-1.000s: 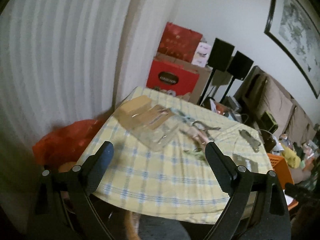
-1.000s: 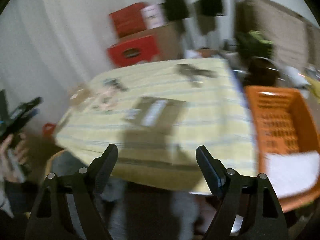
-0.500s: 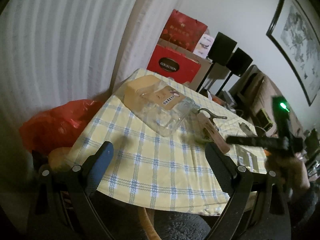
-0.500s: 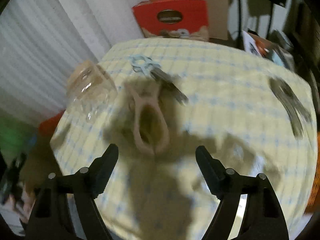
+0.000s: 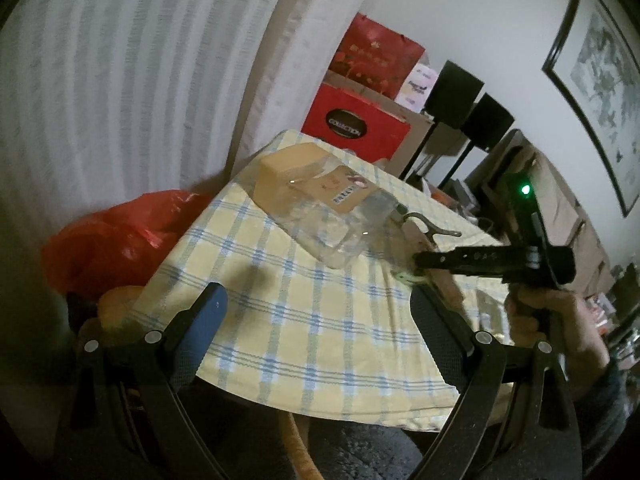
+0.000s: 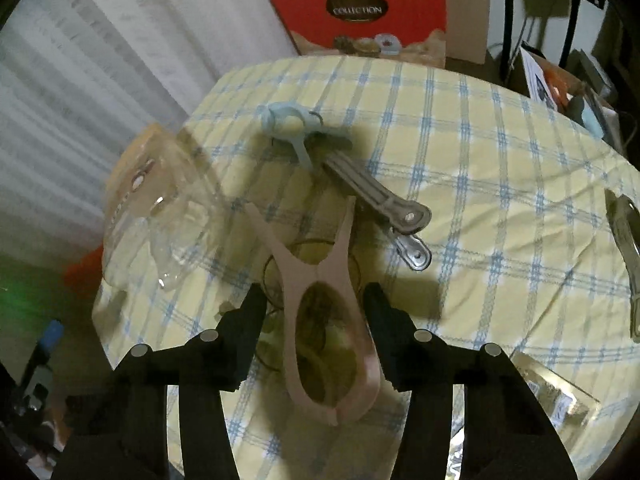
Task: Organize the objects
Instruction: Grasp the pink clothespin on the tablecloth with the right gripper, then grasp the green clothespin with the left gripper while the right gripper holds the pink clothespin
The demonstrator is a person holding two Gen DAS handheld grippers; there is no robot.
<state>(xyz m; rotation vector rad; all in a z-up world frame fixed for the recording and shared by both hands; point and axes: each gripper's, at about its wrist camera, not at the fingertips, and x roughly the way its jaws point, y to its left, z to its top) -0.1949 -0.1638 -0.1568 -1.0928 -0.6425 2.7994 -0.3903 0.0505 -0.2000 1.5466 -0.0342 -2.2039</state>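
A pink plastic tong-like clip [image 6: 316,264] lies on the yellow checked tablecloth [image 6: 480,184], on top of a greenish item I cannot make out. My right gripper [image 6: 314,292] points steeply down over it, its jaws closing with the clip's loop between them; a gap still shows at the left finger [image 6: 250,316]. A clear glass jar [image 6: 160,216] with a tan lid lies on its side to the left. My left gripper [image 5: 316,300] hangs open above the table's near edge, holding nothing. From there the jar [image 5: 320,208] and the right gripper [image 5: 424,260], held by a hand [image 5: 552,320], are visible.
A silver metal clip [image 6: 384,200] with a pale blue ring piece [image 6: 288,124] lies beyond the pink clip. Another metal clip [image 6: 628,236] and a clear packet [image 6: 560,396] sit at the right. A red box [image 6: 360,12] stands behind the table, a red bag [image 5: 120,236] beside it.
The right gripper has swung across the table and dropped over the pink clip, and its jaws have narrowed around it. The left gripper sank slightly, then held still.
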